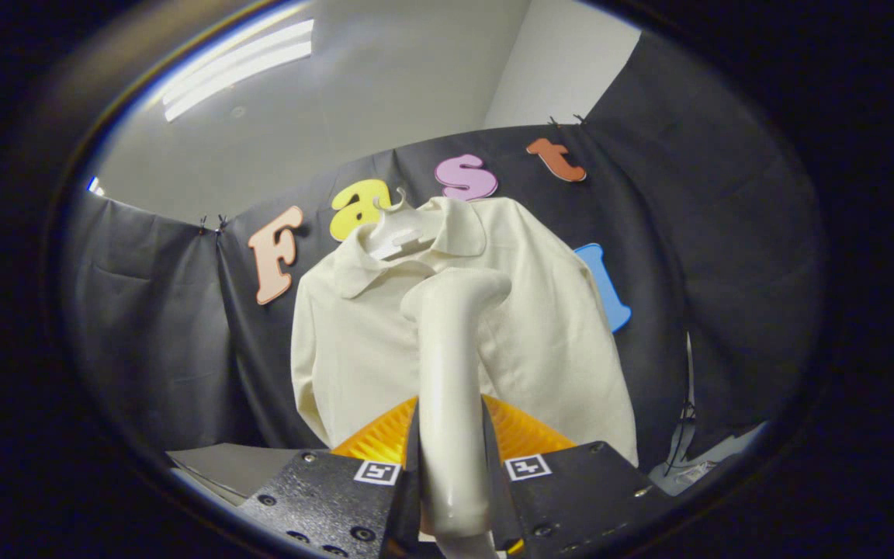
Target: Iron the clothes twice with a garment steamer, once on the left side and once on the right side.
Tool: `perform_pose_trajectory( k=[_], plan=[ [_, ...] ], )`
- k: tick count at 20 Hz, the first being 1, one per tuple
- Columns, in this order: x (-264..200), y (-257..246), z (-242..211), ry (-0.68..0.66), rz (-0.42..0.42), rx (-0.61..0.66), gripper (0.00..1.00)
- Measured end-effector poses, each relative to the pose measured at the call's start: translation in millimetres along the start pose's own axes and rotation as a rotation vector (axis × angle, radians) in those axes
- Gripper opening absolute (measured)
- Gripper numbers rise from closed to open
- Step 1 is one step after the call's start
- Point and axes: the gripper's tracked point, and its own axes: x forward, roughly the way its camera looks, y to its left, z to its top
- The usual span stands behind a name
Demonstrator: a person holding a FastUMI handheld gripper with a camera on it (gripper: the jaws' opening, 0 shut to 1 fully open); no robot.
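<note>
Black cloth is backing the booth, and a cream polo shirt (416,341) is hanging on a white hanger (400,233) beyond the fingers, looking soft and light. The gripper (453,481) is clamping the garment steamer (451,388) by its smooth, rigid, probably slippery handle, head rising toward the shirt's chest. No brand is showing; only square markers are sitting on the fingers.

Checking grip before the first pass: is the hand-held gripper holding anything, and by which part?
Yes: the hand-held gripper is shut on the garment steamer, both fingers clamping its handle low down; the head points at the shirt.
</note>
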Motion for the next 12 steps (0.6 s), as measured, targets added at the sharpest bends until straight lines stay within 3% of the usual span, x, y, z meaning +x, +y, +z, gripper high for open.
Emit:
perform_pose_trajectory(
  k=[7, 12],
  plan=[
    [43.2, -23.8, 28.7, -0.055, -0.033, -0.009, 0.34],
    [58.7, -45.6, 11.2, -0.032, -0.068, 0.005, 0.33]
  ],
)
